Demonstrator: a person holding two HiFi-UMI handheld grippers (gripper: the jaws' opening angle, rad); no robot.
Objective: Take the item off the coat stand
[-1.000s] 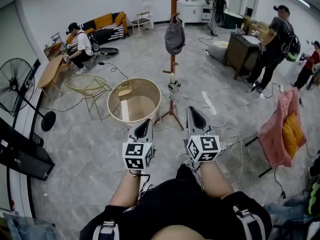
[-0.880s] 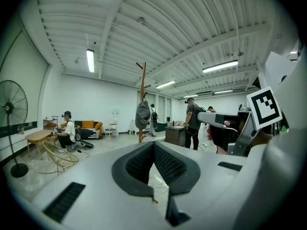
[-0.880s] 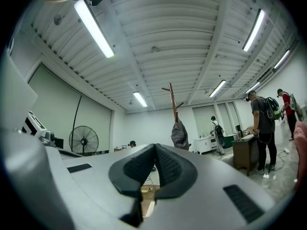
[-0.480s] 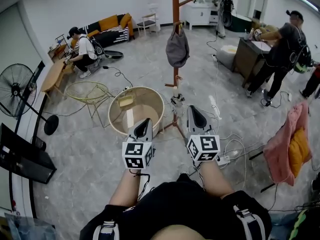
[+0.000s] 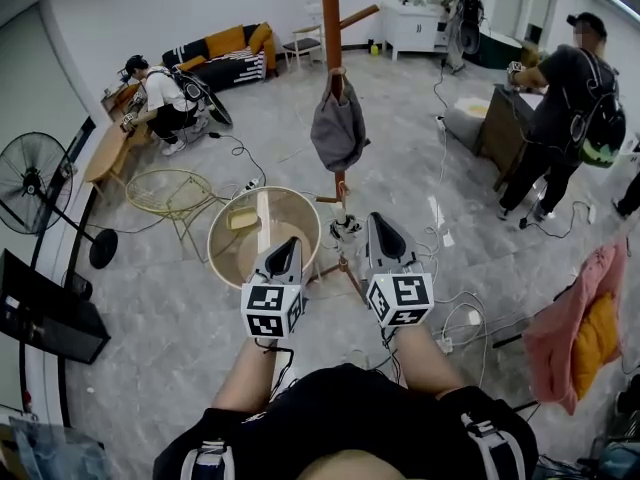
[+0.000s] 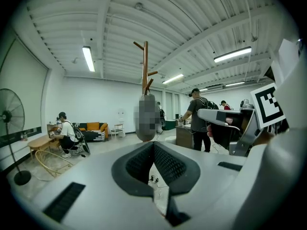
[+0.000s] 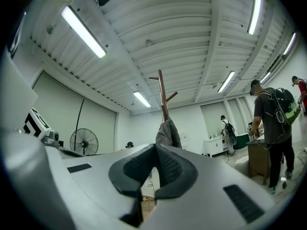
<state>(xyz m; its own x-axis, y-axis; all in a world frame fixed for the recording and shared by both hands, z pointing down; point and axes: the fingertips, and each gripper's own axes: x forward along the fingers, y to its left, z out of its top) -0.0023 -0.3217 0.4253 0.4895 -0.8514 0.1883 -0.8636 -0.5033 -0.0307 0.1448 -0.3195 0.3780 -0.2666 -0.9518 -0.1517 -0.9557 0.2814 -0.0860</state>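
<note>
A grey cloth bag (image 5: 336, 126) hangs on a brown wooden coat stand (image 5: 331, 8) in the middle of the room. In the right gripper view the bag (image 7: 168, 133) shows just beyond the jaw tips, under the stand's pole (image 7: 163, 95). My left gripper (image 5: 286, 249) and right gripper (image 5: 376, 230) are held side by side, well short of the stand and apart from the bag. Both are shut with nothing between the jaws. In the left gripper view the coat stand (image 6: 145, 71) rises straight ahead and the bag under it is covered by a blurred patch.
A round wooden table (image 5: 265, 230) stands just left of the stand's foot, with a yellow wire chair (image 5: 172, 190) beside it. Cables (image 5: 440, 268) run over the floor at right. A fan (image 5: 32, 183) stands far left. A seated person (image 5: 158, 100) and a standing person (image 5: 565, 103) are farther off.
The coat stand and bag now sit closer and larger in the head view, shifted a little left. Both grippers keep their pose, still shut.
</note>
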